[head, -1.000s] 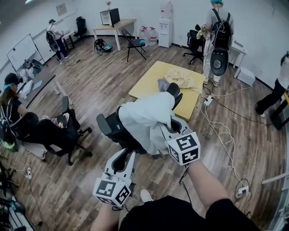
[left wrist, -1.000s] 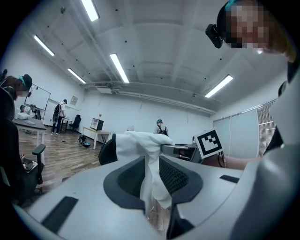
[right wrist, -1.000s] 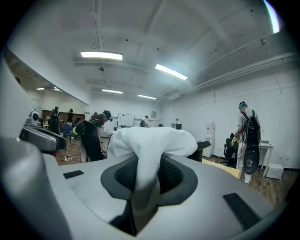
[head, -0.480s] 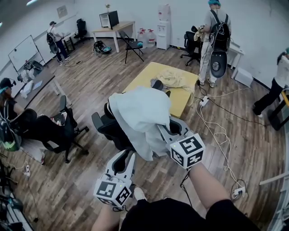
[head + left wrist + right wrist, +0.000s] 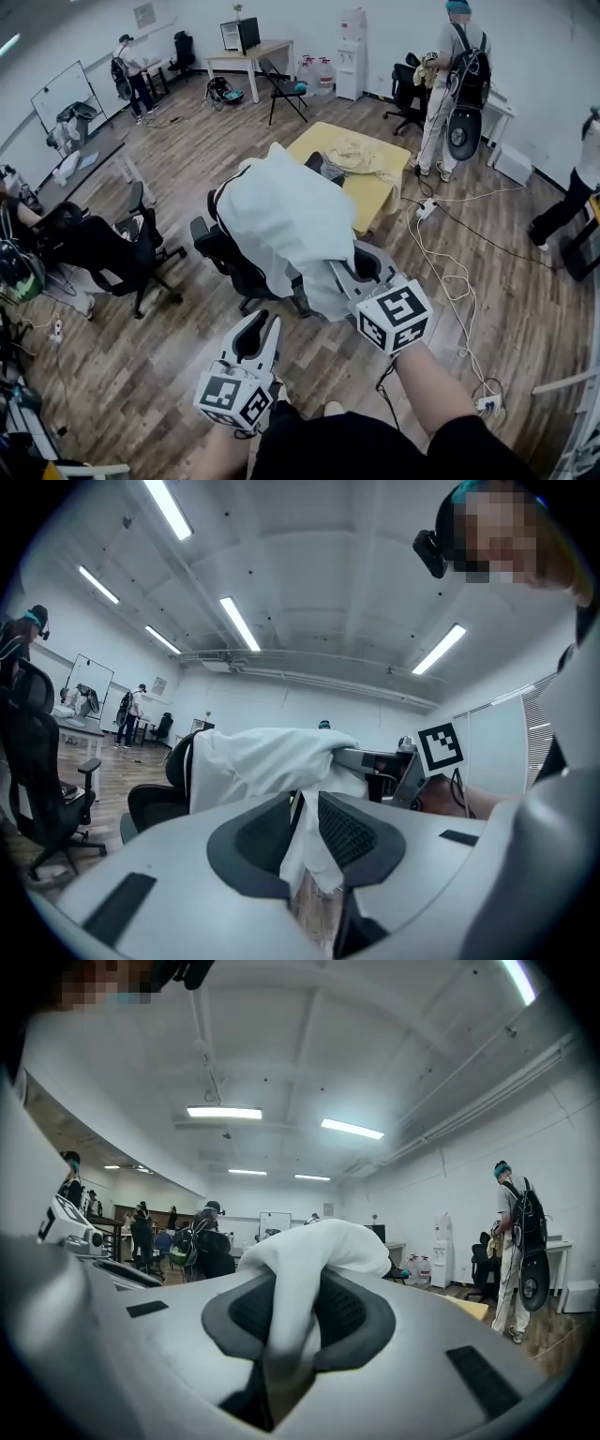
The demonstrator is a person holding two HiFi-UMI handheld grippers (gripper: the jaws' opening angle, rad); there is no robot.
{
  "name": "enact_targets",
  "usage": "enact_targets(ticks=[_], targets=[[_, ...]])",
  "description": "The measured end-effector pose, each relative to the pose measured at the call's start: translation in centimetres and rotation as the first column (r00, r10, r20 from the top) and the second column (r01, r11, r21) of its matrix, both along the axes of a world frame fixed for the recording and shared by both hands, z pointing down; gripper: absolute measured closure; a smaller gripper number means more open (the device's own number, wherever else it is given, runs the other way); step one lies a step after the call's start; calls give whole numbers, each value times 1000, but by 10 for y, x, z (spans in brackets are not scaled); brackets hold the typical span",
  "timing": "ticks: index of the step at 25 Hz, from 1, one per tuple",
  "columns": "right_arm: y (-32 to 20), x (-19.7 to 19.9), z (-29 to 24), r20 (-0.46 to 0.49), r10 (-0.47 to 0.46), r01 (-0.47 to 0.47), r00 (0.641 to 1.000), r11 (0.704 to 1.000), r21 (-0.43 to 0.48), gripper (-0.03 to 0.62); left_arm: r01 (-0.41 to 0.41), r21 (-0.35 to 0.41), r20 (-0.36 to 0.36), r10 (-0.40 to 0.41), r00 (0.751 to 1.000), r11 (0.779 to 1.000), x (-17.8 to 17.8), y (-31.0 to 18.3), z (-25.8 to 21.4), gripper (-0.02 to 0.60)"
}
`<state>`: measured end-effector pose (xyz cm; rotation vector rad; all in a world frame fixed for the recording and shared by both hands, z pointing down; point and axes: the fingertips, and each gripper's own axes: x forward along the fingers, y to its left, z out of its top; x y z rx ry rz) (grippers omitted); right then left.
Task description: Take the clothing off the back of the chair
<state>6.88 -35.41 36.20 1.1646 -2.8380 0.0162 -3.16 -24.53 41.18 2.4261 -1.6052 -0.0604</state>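
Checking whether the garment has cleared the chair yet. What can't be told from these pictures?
- Head view: the white garment drapes over the chair, hiding its back.
- Right gripper view: cloth bunched in the right tongs hides the chair.
- Left gripper view: chair back mostly covered too.

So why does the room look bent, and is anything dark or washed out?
Head view: the wide lens bows the wooden floor and walls, but the lighting is even. Left gripper view: dark rounded corners, glaring ceiling strip lights, a mosaic patch added over a face. Right gripper view: dark corners too; the white garment pinched in the right gripper looks bright, with little detail.
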Motion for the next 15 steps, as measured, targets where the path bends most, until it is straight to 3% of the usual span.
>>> enact_targets(ticks=[7,15], targets=[[36,29,-7,31,-40,40,999,999,9,505,40,-7,13,-40,999,999,25,39,0,476],[75,33,-9,43,-68,67,997,998,21,505,37,-5,36,-37,999,999,21,67,-5,476]])
